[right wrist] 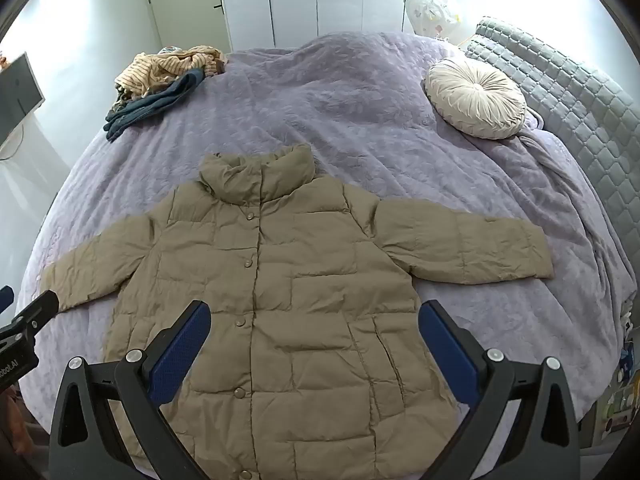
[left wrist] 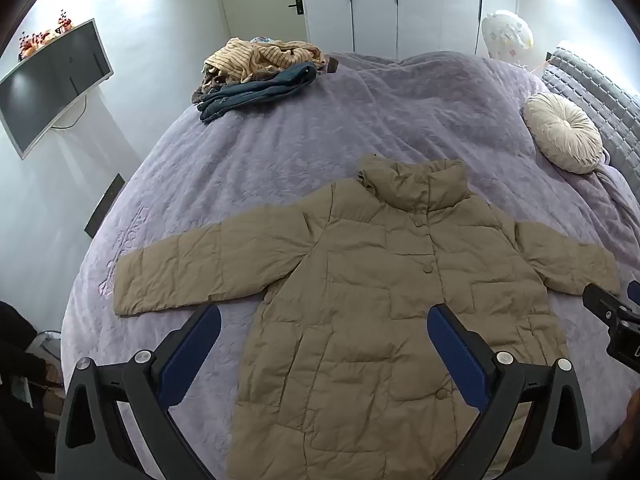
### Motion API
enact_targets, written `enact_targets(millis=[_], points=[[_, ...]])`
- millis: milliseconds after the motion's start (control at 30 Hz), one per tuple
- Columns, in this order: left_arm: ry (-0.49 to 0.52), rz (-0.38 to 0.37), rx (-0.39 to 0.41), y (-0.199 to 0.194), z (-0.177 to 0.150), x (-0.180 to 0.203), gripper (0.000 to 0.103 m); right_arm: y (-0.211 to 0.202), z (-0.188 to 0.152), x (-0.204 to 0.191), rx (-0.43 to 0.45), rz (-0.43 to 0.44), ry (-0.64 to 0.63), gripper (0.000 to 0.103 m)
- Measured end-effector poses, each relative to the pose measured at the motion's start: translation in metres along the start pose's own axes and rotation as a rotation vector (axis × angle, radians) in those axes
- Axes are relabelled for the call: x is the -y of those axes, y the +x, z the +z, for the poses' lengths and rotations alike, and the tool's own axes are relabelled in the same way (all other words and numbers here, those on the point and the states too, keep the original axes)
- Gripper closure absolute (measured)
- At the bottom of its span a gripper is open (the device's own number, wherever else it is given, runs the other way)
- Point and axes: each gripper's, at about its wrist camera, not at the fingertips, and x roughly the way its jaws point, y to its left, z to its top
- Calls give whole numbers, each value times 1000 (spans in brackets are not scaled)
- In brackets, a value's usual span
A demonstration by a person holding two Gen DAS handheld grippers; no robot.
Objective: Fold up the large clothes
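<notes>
Jacket: the khaki quilted puffer jacket (left wrist: 384, 308) lies flat on the bed (left wrist: 280, 152), front up, snaps closed, sleeves spread sideways, apparently laid out ready for folding.
Left gripper (left wrist: 324, 344): fingers spread wide, empty, above the jacket's left side.
Right gripper (right wrist: 314, 340): fingers spread, empty, the jacket's body between and beyond them.
Texture: puffy, crinkled shell; fleecy lilac bedspread.

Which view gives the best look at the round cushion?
The right wrist view. There the round cushion lies whole and large, its pleats and centre button clear, on the purple blanket beside the grey headboard. The left wrist view shows the same cushion smaller and squeezed toward the right edge.
</notes>
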Motion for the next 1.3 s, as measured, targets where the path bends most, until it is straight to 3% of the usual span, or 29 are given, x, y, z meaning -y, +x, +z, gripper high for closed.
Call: enact_targets(millis=[433, 700, 1300], points=[[4, 2, -1, 1, -2, 2, 0, -1, 1, 0, 1, 1, 1, 0], [34, 57, 57, -1, -8, 2, 0, -1, 1, 0, 1, 0, 2, 0], [25, 47, 47, 0, -8, -1, 0, 0, 1, 0, 1, 3, 3, 0]])
